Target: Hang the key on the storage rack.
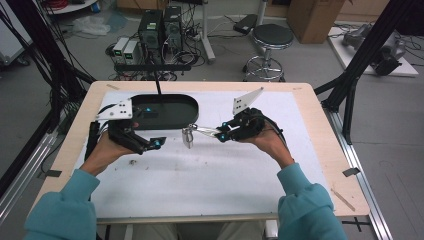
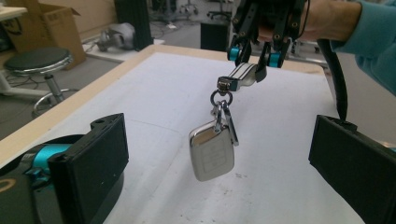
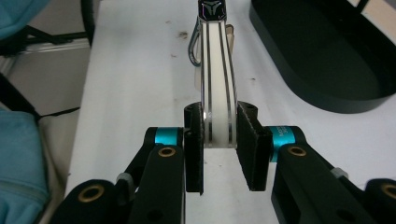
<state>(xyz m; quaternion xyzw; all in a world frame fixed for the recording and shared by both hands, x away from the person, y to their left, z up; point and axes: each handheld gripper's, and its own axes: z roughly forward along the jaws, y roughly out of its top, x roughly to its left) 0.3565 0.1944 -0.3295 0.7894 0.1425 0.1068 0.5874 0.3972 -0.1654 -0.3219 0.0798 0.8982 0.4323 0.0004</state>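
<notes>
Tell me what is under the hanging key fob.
The key fob dangles from a strap clamped in the right gripper. Beneath it lies bare white mat with a few dark specks; nothing rests there. The fob's far face is hidden.

Counter [image 1: 320, 165]: light wooden top, covered by a white mat [image 1: 210, 175] with dark specks.
Tray [image 1: 172, 114]: black, oval, lying on the mat at the far left.
Stool [image 1: 271, 37]: round black seat on a chrome base, standing on the floor beyond the counter.
Computer towers [image 1: 161, 27]: two dark units among tangled cables.
Cardboard box [image 1: 312, 17]: standing far right on the floor.
</notes>
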